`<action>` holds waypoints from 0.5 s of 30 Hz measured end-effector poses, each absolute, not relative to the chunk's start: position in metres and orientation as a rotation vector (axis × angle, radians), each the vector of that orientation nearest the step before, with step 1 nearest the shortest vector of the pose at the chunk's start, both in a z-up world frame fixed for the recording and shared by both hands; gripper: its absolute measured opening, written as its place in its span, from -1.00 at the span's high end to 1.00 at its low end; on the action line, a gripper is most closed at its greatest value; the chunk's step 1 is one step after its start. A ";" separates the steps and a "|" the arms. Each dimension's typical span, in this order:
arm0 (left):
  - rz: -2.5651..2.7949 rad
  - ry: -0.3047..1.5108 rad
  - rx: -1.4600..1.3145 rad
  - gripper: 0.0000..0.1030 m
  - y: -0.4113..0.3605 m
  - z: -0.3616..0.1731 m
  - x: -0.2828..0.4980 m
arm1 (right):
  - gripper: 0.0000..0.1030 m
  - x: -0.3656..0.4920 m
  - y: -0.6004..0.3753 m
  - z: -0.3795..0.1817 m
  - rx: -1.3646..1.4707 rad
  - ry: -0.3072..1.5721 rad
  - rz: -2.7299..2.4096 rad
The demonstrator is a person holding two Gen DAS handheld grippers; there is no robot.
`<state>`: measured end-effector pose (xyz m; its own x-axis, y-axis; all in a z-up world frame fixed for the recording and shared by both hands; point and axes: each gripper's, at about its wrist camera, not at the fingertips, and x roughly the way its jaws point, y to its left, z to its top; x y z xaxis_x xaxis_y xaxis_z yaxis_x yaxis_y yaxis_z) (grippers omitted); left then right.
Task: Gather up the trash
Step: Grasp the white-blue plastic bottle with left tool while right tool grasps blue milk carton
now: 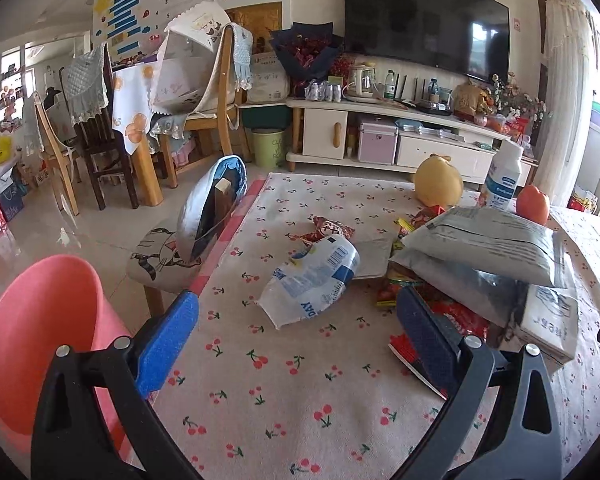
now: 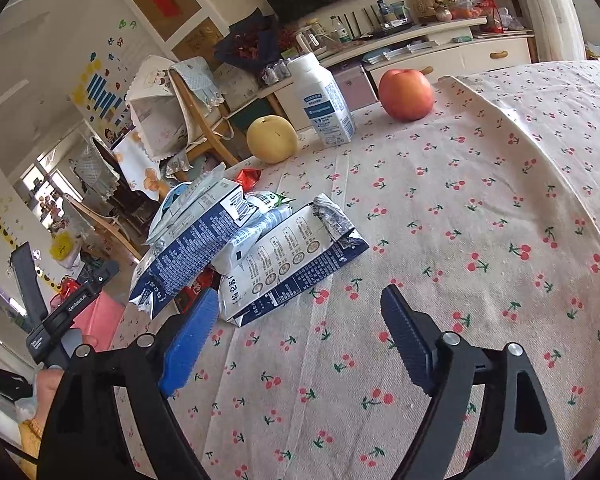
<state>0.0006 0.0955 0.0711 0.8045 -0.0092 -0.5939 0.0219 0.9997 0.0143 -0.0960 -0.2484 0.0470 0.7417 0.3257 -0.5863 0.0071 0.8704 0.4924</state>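
Left wrist view, nearest: left gripper (image 1: 298,344) with blue pads spread wide, nothing between them, poised over the cherry-print tablecloth (image 1: 284,400). Just left of the table edge, a pink bin (image 1: 48,320) standing on the floor, mouth tilted toward the camera. Past the pads, a crumpled white-and-blue plastic wrapper (image 1: 312,280) lying alone on the cloth, apart from both pads. To its right, a heap of trash: grey foil bags (image 1: 484,248) stacked over red and yellow snack wrappers (image 1: 396,284), touching the right pad's side. Behind the wrapper, a small red crumpled packet (image 1: 330,228). Farther back, a yellow pear (image 1: 438,184), a white milk carton (image 1: 502,178) upright and an orange-red apple (image 1: 533,204). Beyond the table, wooden chairs (image 1: 204,92), a TV cabinet (image 1: 380,128) and a dark television (image 1: 424,20).

Right wrist view, nearest: right gripper (image 2: 298,338) also well open and empty, hovering above bare cloth. At the lower left, part of the other gripper's black body and a hand (image 2: 46,384) gripping it, with the pink bin showing behind. Just ahead of the left pad, flattened navy-and-white cartons (image 2: 204,248) piled with a white wrapper, a red scrap at the far end. Well behind, pear, carton and apple in a row near the table's far edge.
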 end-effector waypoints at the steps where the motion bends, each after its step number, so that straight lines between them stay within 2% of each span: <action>1: -0.020 0.643 0.023 -0.93 0.094 0.069 0.006 | -0.61 -0.093 -0.247 0.048 0.504 0.717 0.198; 15: -0.140 0.727 -0.020 -0.93 0.098 0.042 0.060 | -0.61 -0.066 -0.215 0.056 0.737 0.710 0.499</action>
